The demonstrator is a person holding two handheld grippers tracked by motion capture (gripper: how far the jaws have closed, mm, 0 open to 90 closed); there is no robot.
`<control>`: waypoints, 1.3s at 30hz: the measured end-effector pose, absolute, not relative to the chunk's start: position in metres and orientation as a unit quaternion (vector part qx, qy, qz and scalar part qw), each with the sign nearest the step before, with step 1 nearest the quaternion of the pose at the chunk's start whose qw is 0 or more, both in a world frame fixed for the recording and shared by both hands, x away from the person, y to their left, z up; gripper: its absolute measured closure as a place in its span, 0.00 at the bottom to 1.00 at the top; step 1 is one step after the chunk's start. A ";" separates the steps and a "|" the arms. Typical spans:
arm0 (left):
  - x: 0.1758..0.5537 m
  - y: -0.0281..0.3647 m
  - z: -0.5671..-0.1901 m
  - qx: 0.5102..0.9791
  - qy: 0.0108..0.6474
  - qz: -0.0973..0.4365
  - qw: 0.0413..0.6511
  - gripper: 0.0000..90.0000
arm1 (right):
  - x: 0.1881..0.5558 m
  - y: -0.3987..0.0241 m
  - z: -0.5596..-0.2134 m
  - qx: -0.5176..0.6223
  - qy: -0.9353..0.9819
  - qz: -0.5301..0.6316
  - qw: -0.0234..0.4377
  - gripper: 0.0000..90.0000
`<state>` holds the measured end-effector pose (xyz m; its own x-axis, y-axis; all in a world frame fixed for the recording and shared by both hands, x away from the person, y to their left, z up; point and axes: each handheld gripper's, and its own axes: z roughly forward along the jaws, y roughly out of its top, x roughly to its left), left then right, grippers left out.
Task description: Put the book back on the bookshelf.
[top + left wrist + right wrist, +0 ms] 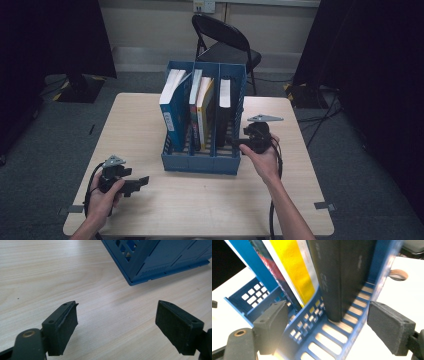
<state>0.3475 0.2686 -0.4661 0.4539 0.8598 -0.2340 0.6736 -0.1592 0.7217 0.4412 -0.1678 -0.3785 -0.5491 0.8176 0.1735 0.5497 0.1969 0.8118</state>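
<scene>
A blue three-slot file rack (200, 162) stands mid-table. Its left slot holds a blue book (172, 107), the middle slot a yellow-edged book (205, 110) beside a thinner one, and the right slot a black book (223, 107). My right gripper (236, 143) is open at the rack's front right corner. In the right gripper view its jaws straddle the right slot (332, 340), apart from the black book (337, 277), with the yellow book (292, 267) to the left. My left gripper (142, 181) is open and holds nothing over bare table near the front left, with the rack's corner (160, 262) ahead of it.
The light wooden table (200, 210) has free room in front of and beside the rack. A black folding chair (225, 42) stands behind the table. Dark curtains hang on both sides. Cables trail from both grippers toward the front edge.
</scene>
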 end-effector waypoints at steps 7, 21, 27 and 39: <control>0.347 0.270 -0.466 0.753 0.509 0.123 0.398 0.20 | 0.416 -0.191 -0.383 0.457 0.765 0.426 0.157 0.17; 0.347 0.270 -0.468 0.755 0.511 0.131 0.388 0.20 | 0.367 -0.247 -0.417 0.502 0.737 0.422 0.163 0.18; 0.348 0.270 -0.468 0.756 0.512 0.137 0.385 0.20 | 0.355 -0.263 -0.427 0.513 0.736 0.406 0.170 0.18; 0.348 0.272 -0.468 0.755 0.514 0.140 0.383 0.20 | 0.332 -0.303 -0.464 0.567 0.722 0.349 0.187 0.18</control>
<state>0.3478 0.2724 -0.4680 0.4323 0.8831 -0.1825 0.6692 -0.1785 0.7213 0.3317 -0.3027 -0.4642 -0.2860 0.9498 0.1266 0.6885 0.1118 0.7165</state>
